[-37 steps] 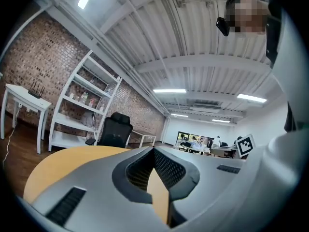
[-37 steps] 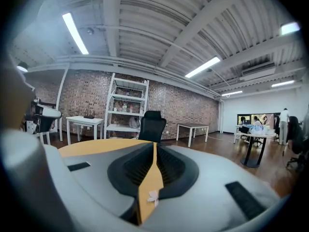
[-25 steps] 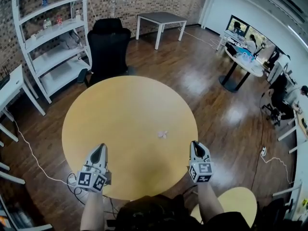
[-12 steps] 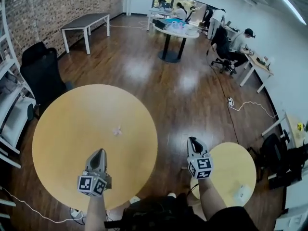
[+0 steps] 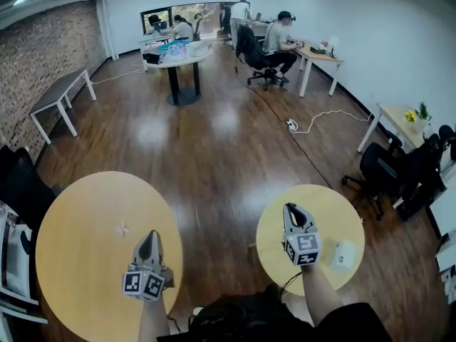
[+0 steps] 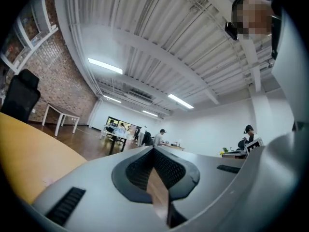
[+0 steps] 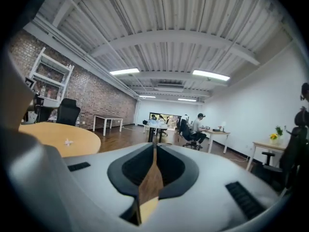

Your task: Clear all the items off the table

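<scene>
Floor (image 5: 221, 155) of bare dark wood lies open between the two round tables and runs far up the room, the widest free room I have. My left gripper (image 5: 149, 234) hangs over the right part of the big round table (image 5: 71, 262), not far from its rim. Its fingers are pressed together with nothing between them (image 6: 154, 149). My right gripper (image 5: 290, 206) is above the left part of the small round table (image 5: 335, 205), fingers likewise closed and empty (image 7: 154, 146).

The one thing on the big table is a pale scrap (image 5: 122, 228), near my left gripper and to its left; it also shows in the right gripper view (image 7: 68, 142). A small white thing (image 5: 343, 255) lies on the small table, just beside my right wrist; I cannot tell what it is.

A black chair (image 5: 18, 184) and a white shelf (image 5: 14, 255) crowd the big table's left edge. More black chairs (image 5: 388, 173) stand right of the small table. A cable (image 5: 324, 114) trails over the floor further off.
</scene>
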`<state>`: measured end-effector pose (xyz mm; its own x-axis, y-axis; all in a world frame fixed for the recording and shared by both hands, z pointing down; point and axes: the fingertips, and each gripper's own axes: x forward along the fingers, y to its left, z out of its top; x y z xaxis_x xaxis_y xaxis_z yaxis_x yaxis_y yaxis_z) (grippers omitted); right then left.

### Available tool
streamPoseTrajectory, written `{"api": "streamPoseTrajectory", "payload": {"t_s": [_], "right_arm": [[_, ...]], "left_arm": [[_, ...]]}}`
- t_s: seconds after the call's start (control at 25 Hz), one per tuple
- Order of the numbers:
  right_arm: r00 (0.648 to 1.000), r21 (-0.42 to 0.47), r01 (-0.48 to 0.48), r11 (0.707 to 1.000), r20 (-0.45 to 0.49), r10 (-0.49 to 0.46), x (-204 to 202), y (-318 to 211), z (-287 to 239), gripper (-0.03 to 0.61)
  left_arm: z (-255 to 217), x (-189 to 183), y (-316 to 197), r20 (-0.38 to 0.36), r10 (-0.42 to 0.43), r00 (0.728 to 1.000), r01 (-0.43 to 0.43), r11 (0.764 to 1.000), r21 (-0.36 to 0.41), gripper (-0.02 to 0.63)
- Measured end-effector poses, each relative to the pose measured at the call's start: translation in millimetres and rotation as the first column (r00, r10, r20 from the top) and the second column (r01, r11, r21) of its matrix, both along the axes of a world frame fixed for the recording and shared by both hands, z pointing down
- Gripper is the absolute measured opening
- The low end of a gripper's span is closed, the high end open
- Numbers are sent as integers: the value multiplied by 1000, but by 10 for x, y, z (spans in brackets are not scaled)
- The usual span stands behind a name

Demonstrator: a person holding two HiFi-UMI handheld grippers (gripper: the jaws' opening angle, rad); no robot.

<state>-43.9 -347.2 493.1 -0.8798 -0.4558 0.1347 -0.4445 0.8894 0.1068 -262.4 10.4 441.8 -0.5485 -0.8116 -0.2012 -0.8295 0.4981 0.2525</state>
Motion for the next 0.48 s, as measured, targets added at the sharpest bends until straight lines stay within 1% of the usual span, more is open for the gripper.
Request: {"api": "streamPoseTrajectory", "payload": {"t_s": [0.04, 0.08, 0.12, 0.24, 0.28, 0.32, 0.4, 0.48], "right_arm": [[999, -1, -35, 999, -3, 35, 224, -166, 35, 26], [997, -8, -74, 997, -1, 74, 463, -337, 71, 41], [993, -18, -117, 993, 5, 117, 707, -506, 103, 71], [968, -34, -247, 968, 24, 248, 1375, -900, 155, 92], [958, -39, -286, 958, 25, 287, 1573, -978, 173, 131], [946, -45, -322, 946, 24, 324, 1772, -1033, 199, 144], [917, -56, -397, 916, 15, 398, 2179, -1108, 264, 144], [879, -63, -475, 878, 12, 477, 2540, -1151, 287, 144]], "left_arm": [[27, 135, -252, -3, 40, 999, -40, 999, -7, -2], [64, 278, -494, -7, 80, 997, -80, 997, -18, -2], [101, 419, -722, -9, 117, 993, -117, 993, -32, -2], [156, 755, -1314, -9, 219, 976, -219, 974, -63, -2], [165, 840, -1487, -13, 251, 968, -252, 966, -67, -2], [175, 927, -1652, -19, 283, 959, -284, 956, -68, -2], [182, 1124, -1971, -26, 353, 935, -354, 933, -67, -2], [160, 1297, -2278, -24, 433, 901, -433, 898, -70, -2]]}}
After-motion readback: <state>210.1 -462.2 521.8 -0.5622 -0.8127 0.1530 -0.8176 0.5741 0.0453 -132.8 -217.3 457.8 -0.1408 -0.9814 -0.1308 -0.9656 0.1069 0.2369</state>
